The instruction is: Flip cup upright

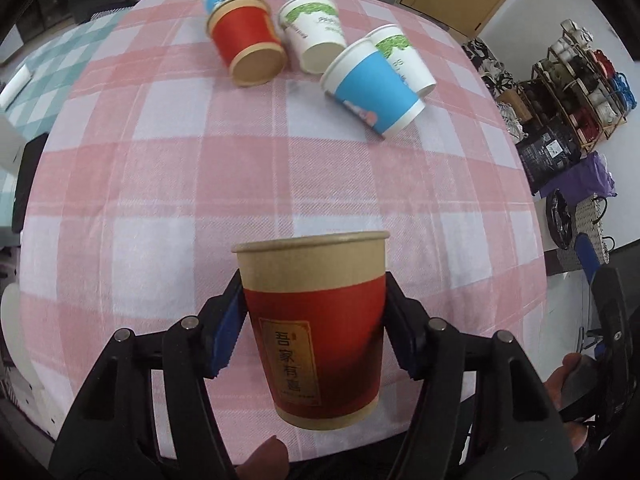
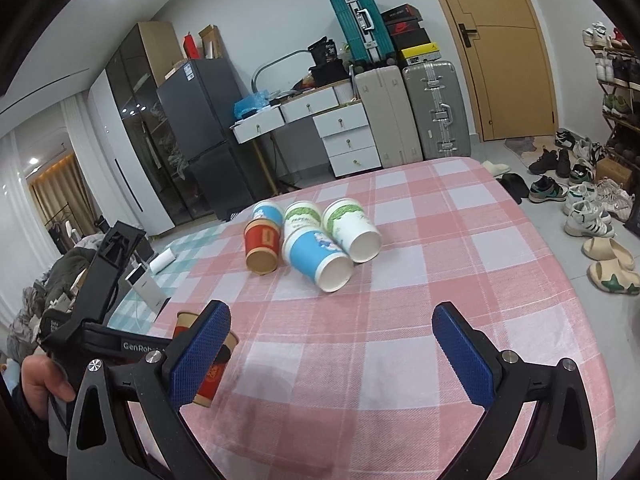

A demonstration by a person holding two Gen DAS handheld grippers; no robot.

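Note:
My left gripper [image 1: 314,320] is shut on a red and tan paper cup [image 1: 314,332] and holds it mouth up, slightly tilted, above the near part of the pink checked tablecloth [image 1: 240,168]. In the right wrist view this cup [image 2: 208,376] shows at the left, partly hidden behind my right gripper's left finger. My right gripper [image 2: 332,352] is open and empty over the near part of the table. Several cups lie on their sides at the far side: a red one [image 1: 248,46], a white and green one [image 1: 314,36], a blue one [image 1: 374,88].
The tablecloth [image 2: 440,240] covers the table to its edges. A teal checked cloth [image 1: 48,68] lies to the left. Shoes [image 2: 580,208] and slippers cover the floor on the right. Suitcases [image 2: 436,112] and a drawer unit [image 2: 348,136] stand behind the table.

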